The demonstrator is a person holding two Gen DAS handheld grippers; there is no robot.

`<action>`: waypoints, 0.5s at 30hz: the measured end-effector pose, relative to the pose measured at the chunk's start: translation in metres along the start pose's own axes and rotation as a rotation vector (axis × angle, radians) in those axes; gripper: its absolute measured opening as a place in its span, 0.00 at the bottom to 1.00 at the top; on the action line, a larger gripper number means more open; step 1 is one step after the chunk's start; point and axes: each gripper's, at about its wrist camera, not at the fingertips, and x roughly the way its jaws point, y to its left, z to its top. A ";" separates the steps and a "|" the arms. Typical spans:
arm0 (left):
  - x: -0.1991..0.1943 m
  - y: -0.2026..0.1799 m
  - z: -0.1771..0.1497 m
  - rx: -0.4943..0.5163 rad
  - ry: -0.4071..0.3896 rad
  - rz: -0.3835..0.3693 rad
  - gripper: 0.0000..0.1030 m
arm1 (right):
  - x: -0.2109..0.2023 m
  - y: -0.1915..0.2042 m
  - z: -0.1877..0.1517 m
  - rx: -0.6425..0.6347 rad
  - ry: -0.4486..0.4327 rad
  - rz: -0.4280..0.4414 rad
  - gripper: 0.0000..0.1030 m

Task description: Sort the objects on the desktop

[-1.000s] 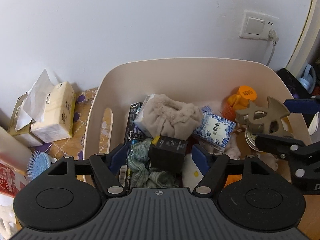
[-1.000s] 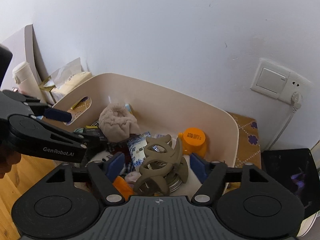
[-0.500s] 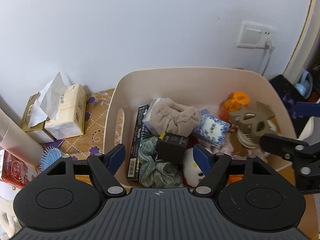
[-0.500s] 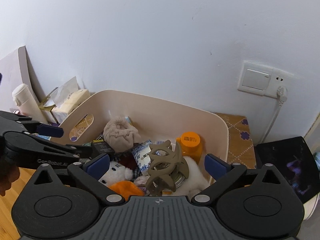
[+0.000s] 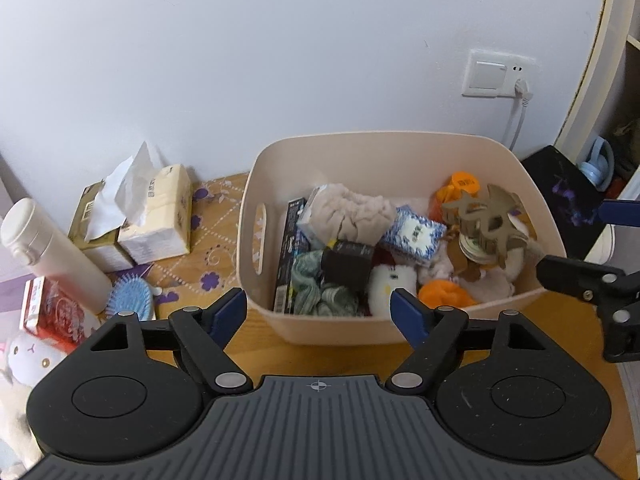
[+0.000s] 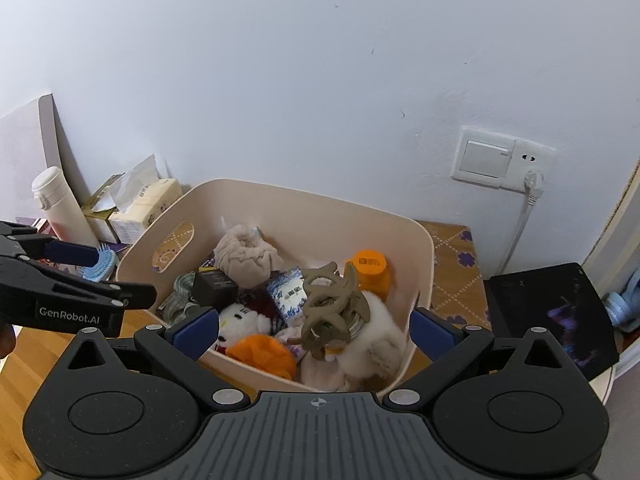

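Left wrist view: left gripper (image 5: 318, 306) has its blue fingers (image 5: 229, 309) apart and still spreading, nothing between them, hanging over the near rim of the beige bin (image 5: 312, 330). Right wrist view: right gripper (image 6: 314, 326) jaws wide apart, empty, also above the bin's near edge. Inside the bin: small black box (image 5: 347, 263) near the middle, on a green cloth (image 5: 320, 290); brown hair claw clip (image 6: 330, 306) lying on a tin on the right side; beige scrunchie (image 5: 352, 210), blue-white tissue pack (image 5: 414, 232), white plush (image 6: 240, 320), orange cap bottle (image 6: 370, 270), orange knit item (image 6: 264, 354). Bin sits on a wooden table (image 5: 320, 360). Left of the bin: tissue packs (image 5: 158, 214), white flask (image 5: 48, 248), blue hairbrush (image 5: 130, 298). Wall socket (image 6: 502, 158) behind, black tablet (image 6: 552, 316) to the right.
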 end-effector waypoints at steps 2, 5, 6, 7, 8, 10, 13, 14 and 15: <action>-0.007 0.002 -0.004 -0.003 -0.004 0.003 0.78 | -0.009 0.001 -0.003 0.007 -0.008 0.009 1.00; -0.020 0.004 -0.010 -0.009 -0.006 0.004 0.78 | -0.021 0.005 -0.007 0.011 -0.008 -0.004 1.00; -0.024 0.004 -0.011 -0.006 -0.005 0.000 0.78 | -0.025 0.006 -0.008 0.008 -0.010 -0.009 1.00; -0.028 0.004 -0.013 -0.002 -0.004 -0.004 0.78 | -0.028 0.008 -0.009 0.003 -0.013 -0.015 1.00; -0.033 0.004 -0.015 -0.002 -0.005 -0.010 0.78 | -0.033 0.010 -0.010 -0.005 -0.019 -0.022 1.00; -0.042 0.005 -0.020 -0.010 -0.010 -0.019 0.78 | -0.044 0.014 -0.013 -0.012 -0.031 -0.030 1.00; -0.058 0.007 -0.029 -0.022 -0.018 -0.020 0.78 | -0.060 0.018 -0.018 -0.007 -0.048 -0.036 1.00; -0.063 0.008 -0.032 -0.024 -0.020 -0.016 0.78 | -0.065 0.020 -0.019 -0.008 -0.053 -0.041 1.00; -0.068 0.008 -0.036 -0.026 -0.020 -0.013 0.78 | -0.069 0.021 -0.020 -0.008 -0.053 -0.047 1.00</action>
